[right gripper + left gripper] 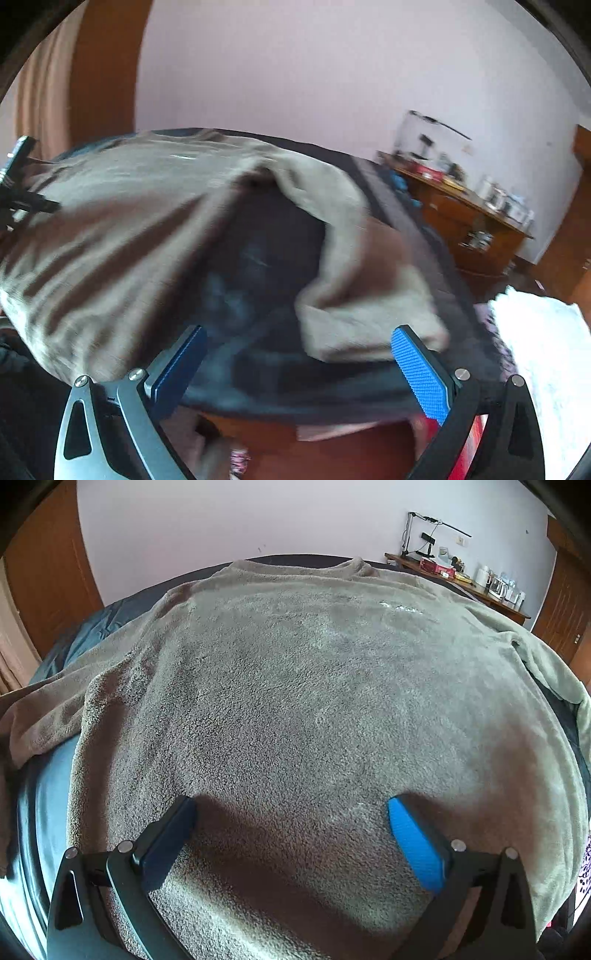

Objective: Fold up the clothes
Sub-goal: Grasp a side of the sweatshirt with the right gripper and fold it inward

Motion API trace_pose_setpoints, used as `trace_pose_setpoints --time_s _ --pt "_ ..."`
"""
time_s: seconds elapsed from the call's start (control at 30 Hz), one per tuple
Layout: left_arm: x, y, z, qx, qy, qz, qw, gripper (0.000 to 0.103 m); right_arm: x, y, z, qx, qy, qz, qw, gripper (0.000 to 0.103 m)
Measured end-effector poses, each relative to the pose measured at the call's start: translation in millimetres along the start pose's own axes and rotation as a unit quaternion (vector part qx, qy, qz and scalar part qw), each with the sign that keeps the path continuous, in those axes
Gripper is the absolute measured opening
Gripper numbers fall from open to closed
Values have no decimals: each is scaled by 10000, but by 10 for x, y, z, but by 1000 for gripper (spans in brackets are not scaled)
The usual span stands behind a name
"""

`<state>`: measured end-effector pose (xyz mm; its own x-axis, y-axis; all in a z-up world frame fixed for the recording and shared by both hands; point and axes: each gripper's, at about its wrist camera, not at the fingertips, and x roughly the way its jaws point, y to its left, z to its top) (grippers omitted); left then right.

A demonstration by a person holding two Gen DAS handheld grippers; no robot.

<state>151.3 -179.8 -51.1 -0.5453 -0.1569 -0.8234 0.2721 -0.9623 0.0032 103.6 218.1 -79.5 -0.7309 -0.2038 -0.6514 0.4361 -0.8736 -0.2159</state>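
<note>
A grey-green fleece sweater (295,686) is seen spread flat, collar away from the camera, over a dark blue bed cover (48,782), with one sleeve (354,280) lying folded toward the bed's right edge. A cluttered wooden side table (476,590) is seen against the far wall. The left gripper (291,819) is held spread just above the sweater's hem, and the right gripper (299,350) is likewise held spread beside the sleeve cuff, nothing being pinched.

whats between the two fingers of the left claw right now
Only the grey fleece top, spread flat on the bed; the open left claw grips nothing, per the left wrist view.
</note>
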Motion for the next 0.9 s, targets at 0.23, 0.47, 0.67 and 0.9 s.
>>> trace_pose_setpoints --time_s 0.23,0.47,0.67,0.9 --pt "5 -1 10 -4 -2 5 10000 103 267 -269 -62 136 99 214 9996 80" --pt "21 0 10 -6 -10 4 10000 103 419 -330 -75 279 131 357 9989 67" --pt "28 5 8 -6 -12 1 10000 103 296 -160 -102 -333 -126 -408 9985 66" --pt "18 7 2 -4 -15 -4 10000 103 343 -20 -27 -1072 -346 -554 9921 66"
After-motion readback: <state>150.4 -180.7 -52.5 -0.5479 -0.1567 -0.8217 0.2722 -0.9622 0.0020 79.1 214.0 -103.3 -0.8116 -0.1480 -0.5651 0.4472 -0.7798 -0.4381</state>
